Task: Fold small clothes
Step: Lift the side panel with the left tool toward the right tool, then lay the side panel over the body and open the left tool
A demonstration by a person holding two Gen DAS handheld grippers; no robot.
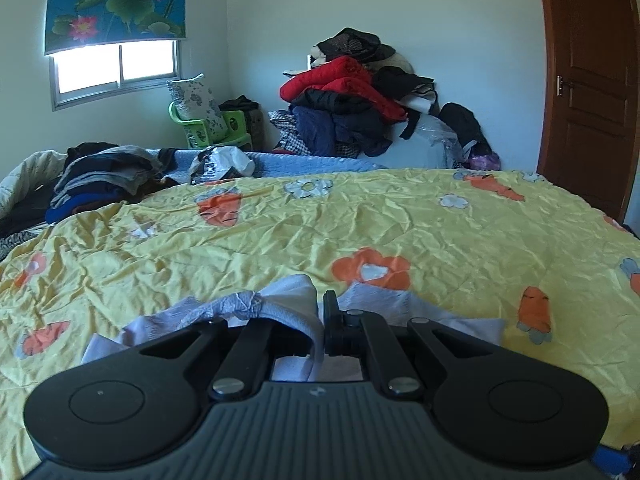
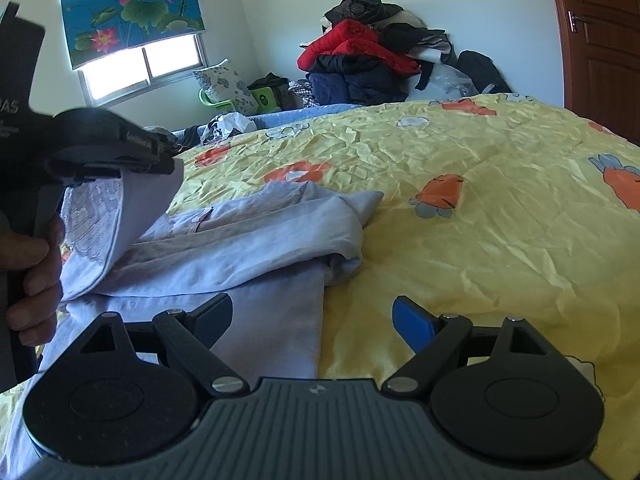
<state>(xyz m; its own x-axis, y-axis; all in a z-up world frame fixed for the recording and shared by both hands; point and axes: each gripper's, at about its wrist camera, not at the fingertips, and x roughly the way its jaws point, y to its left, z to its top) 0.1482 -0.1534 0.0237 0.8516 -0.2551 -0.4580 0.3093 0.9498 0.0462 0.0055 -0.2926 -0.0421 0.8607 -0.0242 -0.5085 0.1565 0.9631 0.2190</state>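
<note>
Right, left wrist view first: my left tool (image 1: 322,322) is pinched narrow on a bunched edge of the pale lilac garment (image 1: 280,300), and the cloth drapes over and between the fingers, with the rest spilling just ahead of and under the tool onto the yellow bedspread (image 1: 360,216). I judge I'm holding that edge up so it can be carried across for a fold.

Now the right wrist view: my right tool (image 2: 324,320) stands wide with nothing between its fingers; the dark one lies over the garment's near panel and the blue-padded one over bare bedspread. The garment (image 2: 240,240) lies just ahead and to the left of this tool, partly doubled already. Up at far left, my hand (image 2: 32,272) carries the left tool (image 2: 160,160), its lifted flap hanging clear above the rest. Open jaws here look ready to pin or take the near hem.
</note>
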